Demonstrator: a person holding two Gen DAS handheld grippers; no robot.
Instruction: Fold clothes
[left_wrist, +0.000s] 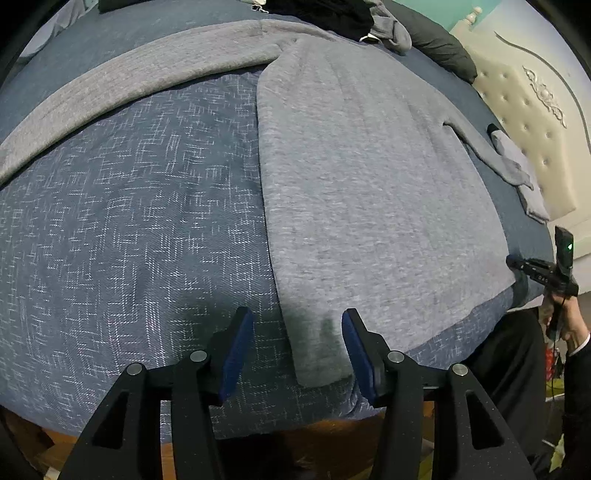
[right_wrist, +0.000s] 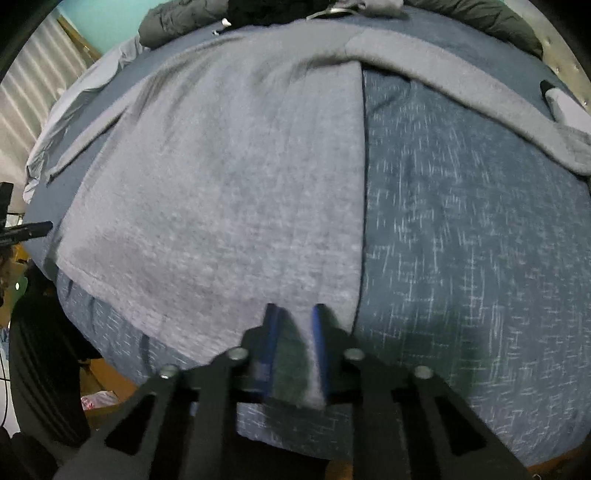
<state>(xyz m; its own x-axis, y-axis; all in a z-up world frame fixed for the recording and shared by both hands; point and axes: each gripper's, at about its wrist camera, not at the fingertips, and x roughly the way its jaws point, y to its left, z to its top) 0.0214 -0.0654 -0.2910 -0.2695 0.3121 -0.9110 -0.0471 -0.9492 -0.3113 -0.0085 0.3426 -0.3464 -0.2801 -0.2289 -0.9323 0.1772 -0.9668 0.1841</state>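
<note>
A grey sweater (left_wrist: 369, 192) lies flat on the bed, one sleeve (left_wrist: 129, 85) stretched out to the left. My left gripper (left_wrist: 297, 343) stands open over the sweater's near left hem corner. The cloth lies between the blue pads without being pressed. In the right wrist view the same sweater (right_wrist: 221, 184) fills the middle. My right gripper (right_wrist: 295, 332) has its jaws close together, pinching the near right hem corner. The right gripper (left_wrist: 532, 266) also shows at the left wrist view's right edge, and the left gripper's tip (right_wrist: 37, 229) at the other view's left edge.
The blue patterned bed cover (left_wrist: 129, 240) lies under the sweater, its near edge just below both grippers. Dark clothes (left_wrist: 325, 14) are piled at the far end. A small grey garment (left_wrist: 517, 162) lies by the cream tufted headboard (left_wrist: 528, 122). A person's hand (left_wrist: 569, 325) holds the right gripper.
</note>
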